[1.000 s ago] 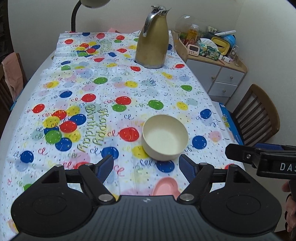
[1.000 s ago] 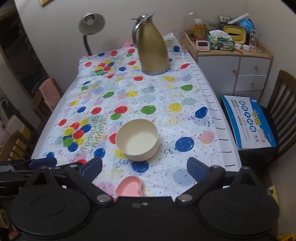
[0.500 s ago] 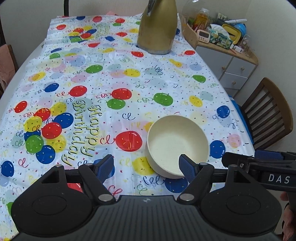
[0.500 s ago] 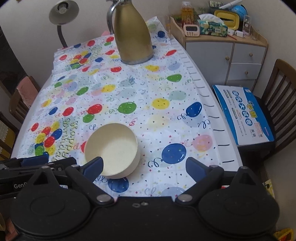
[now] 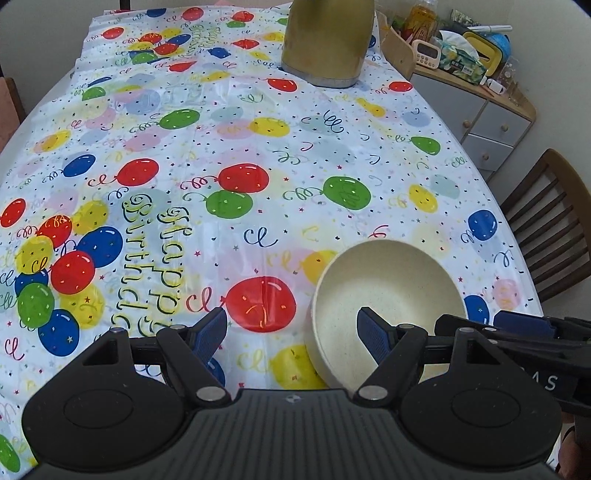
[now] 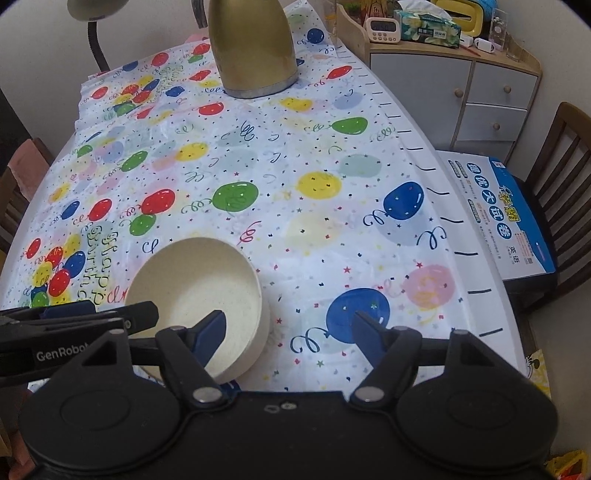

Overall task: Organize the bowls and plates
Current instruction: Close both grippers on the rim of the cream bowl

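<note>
A cream bowl (image 5: 384, 291) stands upright on the balloon tablecloth (image 5: 258, 147) near the front edge; it also shows in the right wrist view (image 6: 195, 280). My left gripper (image 5: 291, 328) is open, its right finger over the bowl's inside and its left finger outside the bowl's left wall. My right gripper (image 6: 288, 328) is open, its left finger over the bowl's inside and its right finger over the cloth to the right. Whether either touches the bowl I cannot tell. The pink heart dish seen earlier is hidden.
A gold thermos jug (image 5: 325, 40) stands at the far end of the table, also in the right wrist view (image 6: 255, 48). A desk lamp (image 6: 92, 22) is at the back left. A cabinet (image 6: 476, 92), chairs (image 6: 565, 184) and a blue box (image 6: 495, 206) are right of the table.
Both grippers moved forward and down toward the bowl, which now lies under their inner fingers. The pink heart dish went out of sight below them. Both stayed open.
</note>
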